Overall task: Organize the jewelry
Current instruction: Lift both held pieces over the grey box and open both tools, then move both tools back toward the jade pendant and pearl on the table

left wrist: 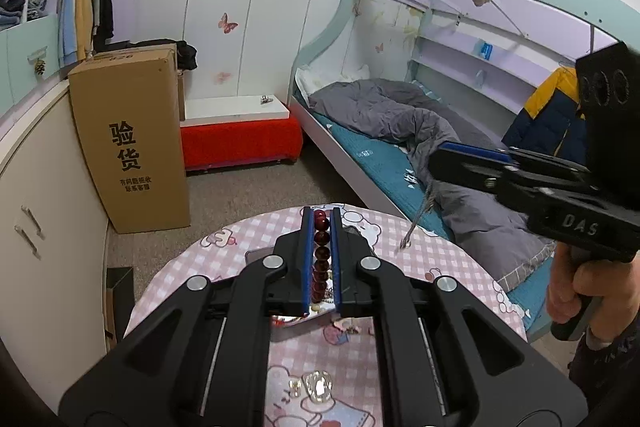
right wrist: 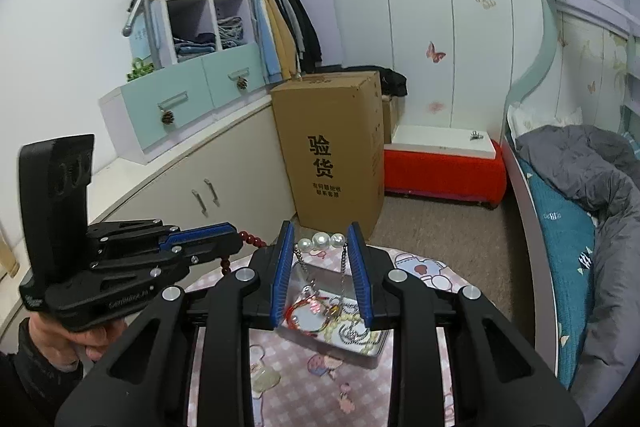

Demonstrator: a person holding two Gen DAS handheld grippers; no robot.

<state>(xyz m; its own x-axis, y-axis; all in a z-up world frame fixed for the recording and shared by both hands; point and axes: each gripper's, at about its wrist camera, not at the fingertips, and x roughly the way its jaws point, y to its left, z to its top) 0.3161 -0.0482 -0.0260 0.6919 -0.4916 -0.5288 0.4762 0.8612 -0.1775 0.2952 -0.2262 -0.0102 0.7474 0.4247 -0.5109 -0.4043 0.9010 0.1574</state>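
The left gripper (left wrist: 321, 223) has its blue-lined jaws clamped on a string of dark red beads (left wrist: 320, 255), which runs in a line between the two pads from the tips back toward the camera. In the right wrist view the same beads (right wrist: 251, 239) stick out past the tip of that gripper and hang down in a short loop above the table edge.

The right gripper (right wrist: 320, 239) is closed on a pearl necklace (right wrist: 325, 241): three large pearls sit between the fingertips, and a thin metal chain (right wrist: 343, 269) hangs down from each end of them. In the left wrist view that chain (left wrist: 420, 219) dangles from the right gripper down to the tablecloth.

Below the right gripper lies a shallow silver tray (right wrist: 360, 351) on the round table (left wrist: 248, 231), covered by a pink checked cloth with cartoon prints. The tray holds a tangle of jewelry: a red cord bracelet (right wrist: 298, 311), pale beads and silver chains. Nearer on the cloth lie small clear pieces (left wrist: 318, 383).

Farther off, a tall cardboard box (left wrist: 128, 143) stands on the floor to the left, and a bed with a grey quilt (left wrist: 384, 111) lies to the right.
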